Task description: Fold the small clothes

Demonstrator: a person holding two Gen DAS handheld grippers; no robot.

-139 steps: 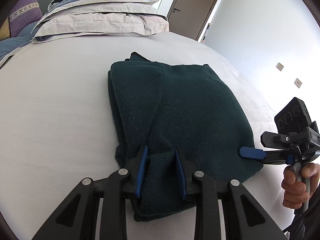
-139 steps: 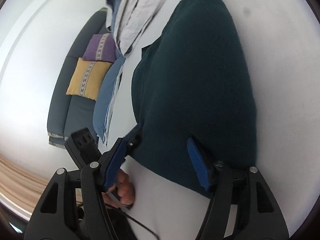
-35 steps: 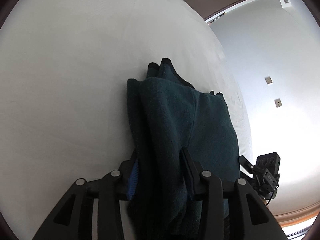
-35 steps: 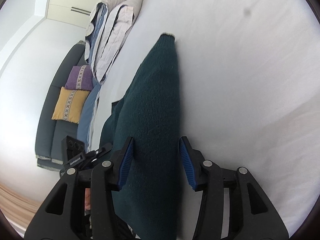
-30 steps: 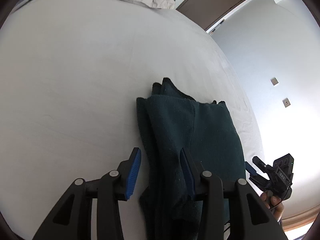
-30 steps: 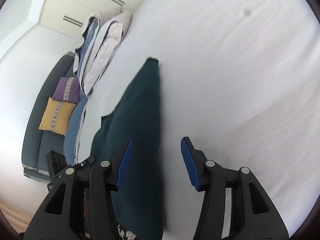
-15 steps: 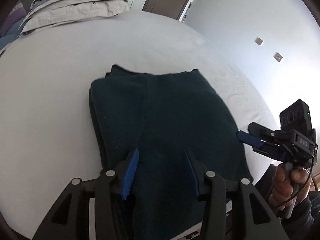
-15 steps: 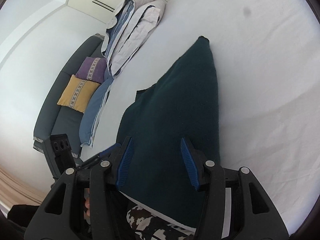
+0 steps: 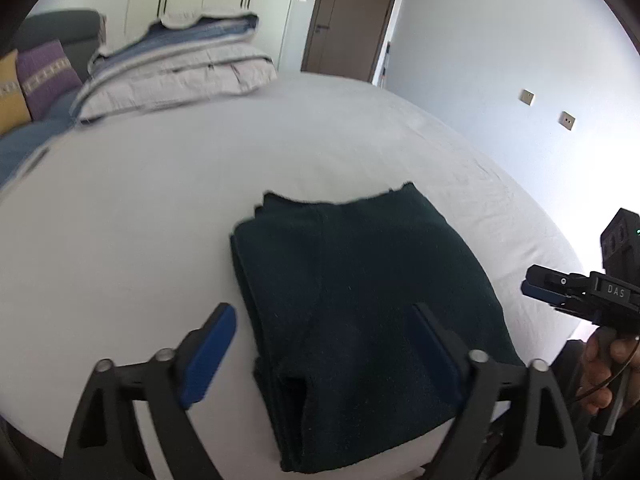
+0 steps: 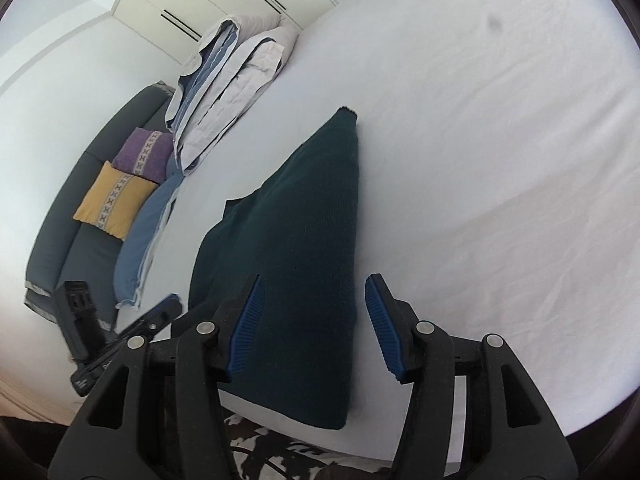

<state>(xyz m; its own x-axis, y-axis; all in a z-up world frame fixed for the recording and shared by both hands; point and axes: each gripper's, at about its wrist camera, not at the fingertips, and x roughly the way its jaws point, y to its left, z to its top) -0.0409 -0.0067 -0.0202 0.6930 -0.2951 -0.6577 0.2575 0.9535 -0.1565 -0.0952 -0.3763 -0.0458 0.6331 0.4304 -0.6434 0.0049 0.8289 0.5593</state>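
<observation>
A dark green knitted garment [image 9: 360, 300] lies folded into a flat rectangle on the white bed [image 9: 160, 208], near its front edge. My left gripper [image 9: 320, 344] is open wide and empty, raised above the garment's near end. My right gripper [image 10: 312, 320] is open and empty, its fingers either side of the garment's [image 10: 296, 248] near right edge, above it. The right gripper also shows in the left wrist view [image 9: 560, 296], held off the bed's right side. The left gripper shows in the right wrist view [image 10: 160, 312] at lower left.
A stack of folded grey and blue bedding [image 9: 176, 76] lies at the far end of the bed. A dark sofa with a purple cushion [image 10: 140, 156] and a yellow cushion [image 10: 112, 200] stands beyond the bed. A brown door [image 9: 348, 16] is at the back.
Both grippers have let go of the garment, opened wider and drawn back. The garment, lifted and folded over a second ago, now lies flat on the bed.
</observation>
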